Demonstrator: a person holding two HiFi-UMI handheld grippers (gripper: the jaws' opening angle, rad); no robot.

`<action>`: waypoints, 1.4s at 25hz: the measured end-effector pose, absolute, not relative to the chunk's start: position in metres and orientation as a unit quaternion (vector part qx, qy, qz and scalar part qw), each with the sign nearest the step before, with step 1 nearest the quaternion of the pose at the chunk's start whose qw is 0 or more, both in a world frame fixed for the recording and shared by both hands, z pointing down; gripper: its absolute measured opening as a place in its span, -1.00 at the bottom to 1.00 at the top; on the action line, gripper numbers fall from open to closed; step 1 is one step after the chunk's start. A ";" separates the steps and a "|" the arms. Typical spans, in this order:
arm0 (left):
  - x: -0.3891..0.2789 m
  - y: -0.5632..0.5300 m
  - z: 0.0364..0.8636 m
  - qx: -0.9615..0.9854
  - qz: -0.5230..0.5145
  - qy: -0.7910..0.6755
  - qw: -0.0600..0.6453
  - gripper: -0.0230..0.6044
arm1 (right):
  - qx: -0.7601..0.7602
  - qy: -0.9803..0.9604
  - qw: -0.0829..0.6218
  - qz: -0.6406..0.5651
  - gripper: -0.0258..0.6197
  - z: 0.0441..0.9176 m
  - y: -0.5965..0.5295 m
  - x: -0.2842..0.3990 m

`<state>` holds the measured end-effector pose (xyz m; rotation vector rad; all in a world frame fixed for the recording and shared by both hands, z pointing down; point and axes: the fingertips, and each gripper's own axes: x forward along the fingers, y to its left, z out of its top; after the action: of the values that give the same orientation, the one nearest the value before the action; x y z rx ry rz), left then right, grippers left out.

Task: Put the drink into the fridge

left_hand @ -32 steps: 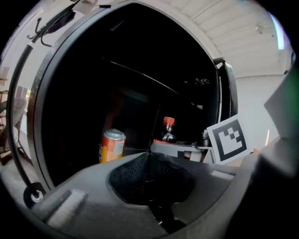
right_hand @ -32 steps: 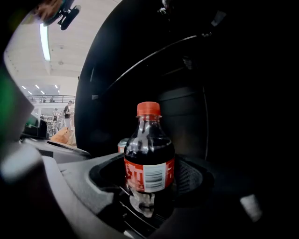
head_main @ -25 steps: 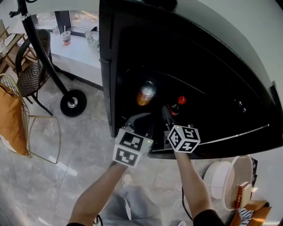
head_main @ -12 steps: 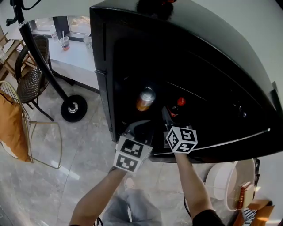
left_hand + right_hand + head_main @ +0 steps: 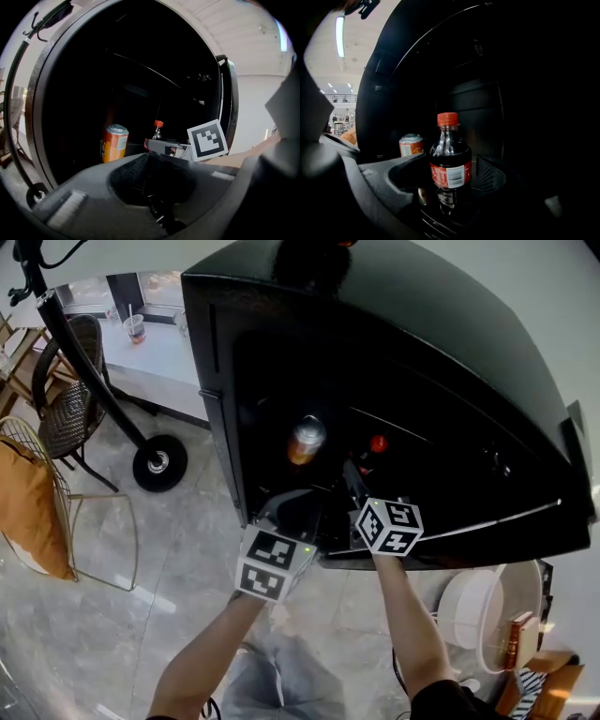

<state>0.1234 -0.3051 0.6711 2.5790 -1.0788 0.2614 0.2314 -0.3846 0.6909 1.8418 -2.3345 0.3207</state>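
Note:
A cola bottle (image 5: 450, 164) with a red cap stands upright on the wire shelf inside the black fridge (image 5: 220, 409). It is between the jaws of my right gripper (image 5: 451, 174). Those jaws have just been opening a little, and the right pad (image 5: 492, 174) stands clear of the bottle. In the head view my right gripper (image 5: 354, 482) reaches into the fridge toward the bottle (image 5: 373, 451). An orange can (image 5: 307, 440) stands to the bottle's left. My left gripper (image 5: 150, 155) waits at the fridge opening, shut and empty, with the can (image 5: 115, 143) ahead of it.
The fridge interior is dark, and a thin shelf edge (image 5: 506, 521) shows at the right. On the floor to the left are a coat stand base (image 5: 159, 463), a wicker chair (image 5: 66, 381) and a wire chair with an orange cushion (image 5: 28, 502). White round containers (image 5: 487, 615) sit at lower right.
The head view has shifted slightly. Both grippers, the bottle and the can keep their places at the fridge.

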 end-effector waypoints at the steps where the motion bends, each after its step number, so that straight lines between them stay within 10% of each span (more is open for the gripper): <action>1: 0.123 -0.303 0.667 0.905 0.091 -0.379 0.167 -0.92 | 0.614 -0.778 0.077 0.107 0.08 0.687 -0.382 0.231; 35: 0.064 -0.163 0.426 0.881 0.092 -0.428 0.180 -0.92 | 0.573 -0.806 0.076 0.128 -0.72 0.410 -0.177 0.135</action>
<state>0.0638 -0.1633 0.4257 2.4898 -1.2092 0.2597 0.1348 -0.1772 0.4098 1.7180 -2.4169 0.3850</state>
